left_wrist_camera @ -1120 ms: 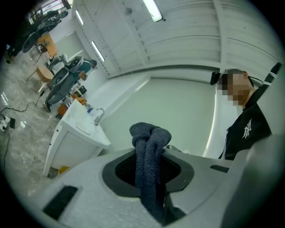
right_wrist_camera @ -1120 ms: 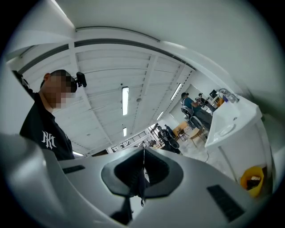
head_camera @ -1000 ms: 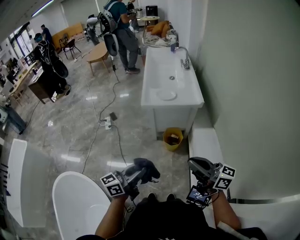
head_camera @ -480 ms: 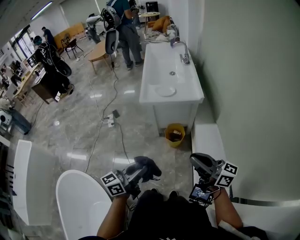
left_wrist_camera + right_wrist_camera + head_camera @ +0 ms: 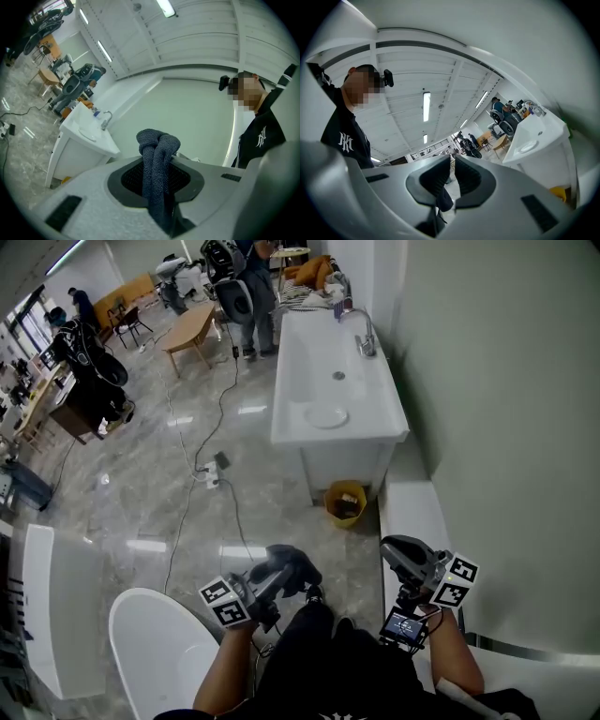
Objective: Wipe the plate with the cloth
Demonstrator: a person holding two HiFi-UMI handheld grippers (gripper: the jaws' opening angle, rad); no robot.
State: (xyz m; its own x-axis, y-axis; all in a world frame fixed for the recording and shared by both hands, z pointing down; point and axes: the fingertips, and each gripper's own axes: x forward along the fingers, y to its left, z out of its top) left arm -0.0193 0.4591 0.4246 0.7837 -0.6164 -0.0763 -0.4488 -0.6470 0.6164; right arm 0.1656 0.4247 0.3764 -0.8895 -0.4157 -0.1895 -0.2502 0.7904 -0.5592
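Nearest to the person, the left tongs (image 5: pixel 274 579) are clenched on a dark grey cloth (image 5: pixel 289 570). In the left gripper view the cloth (image 5: pixel 157 173) stands pinched between the two pads as a folded bundle, and its rounded top rises above the left tongs (image 5: pixel 157 157). The right tongs (image 5: pixel 401 554) are held at the other side of the person's body, close to the pale wall. In the right gripper view the right tongs (image 5: pixel 451 165) are pressed together and there is nothing between them. Both tongs point about level, towards the sink.

Under the left arm lies a white oval tub (image 5: pixel 155 652) on the glossy floor (image 5: pixel 141 493). Further ahead a small yellow bin (image 5: pixel 345 502) stands on the floor at the near end of a long white sink (image 5: pixel 380 432). The plate (image 5: pixel 325 416), white and round, lies in the near part of the sink, well apart from both tongs. A curved tap (image 5: pixel 363 334) stands at the far side of the basin. A black cable (image 5: pixel 223 418) runs over the floor to a power strip (image 5: pixel 213 480). Far behind, a person (image 5: pixel 251 287) stands beside a low wooden table (image 5: pixel 187 329).
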